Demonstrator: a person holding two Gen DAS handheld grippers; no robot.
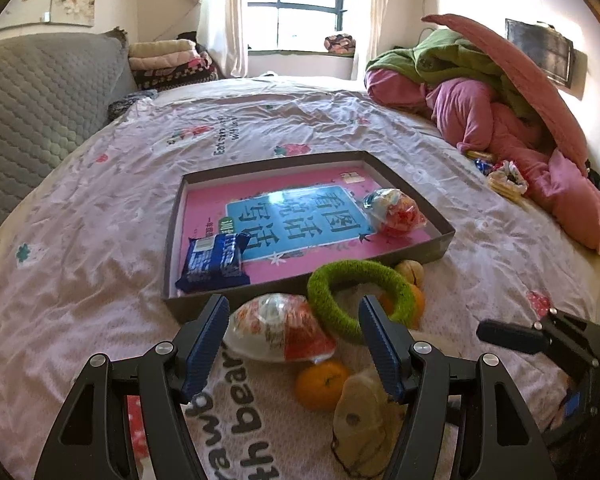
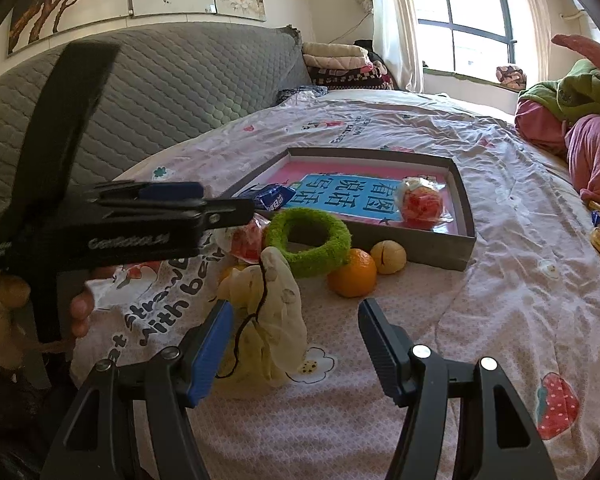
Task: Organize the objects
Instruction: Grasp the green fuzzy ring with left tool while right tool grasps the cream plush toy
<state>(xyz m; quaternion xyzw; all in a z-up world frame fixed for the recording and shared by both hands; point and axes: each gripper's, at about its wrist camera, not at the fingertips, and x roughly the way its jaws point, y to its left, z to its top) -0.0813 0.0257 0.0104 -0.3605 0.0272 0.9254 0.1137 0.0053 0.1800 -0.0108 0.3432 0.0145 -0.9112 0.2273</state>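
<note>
Crumpled pale cotton printed with strawberries covers the bed (image 1: 100,208). In the left wrist view, a shallow grey cardboard tray (image 1: 172,240) with straight walls lies on it, its floor a glossy pink and blue printed sheet. Inside sit a shiny blue foil snack packet (image 1: 214,262) at the near left corner and a crinkly clear-wrapped round snack (image 1: 394,212) at the right side. Just outside the near wall lie a fuzzy green ring (image 1: 360,292), a second clear-wrapped red and white snack (image 1: 280,328), a smooth orange mandarin (image 1: 320,384) and a limp cream mesh pouch (image 1: 360,416). The left gripper (image 1: 292,344) hangs over these with jaws wide apart, empty; the wrapped snack lies between its ribbed blue pads, untouched as far as can be seen.

In the right wrist view, the same tray (image 2: 466,216) lies further off, the green ring (image 2: 308,244) leaning by its near wall, with another mandarin (image 2: 352,272) and a yellowish cracked round object (image 2: 388,256) beside it. The cream pouch (image 2: 268,312) stands crumpled nearer. The right gripper (image 2: 296,344) is wide open and holds nothing.
</note>
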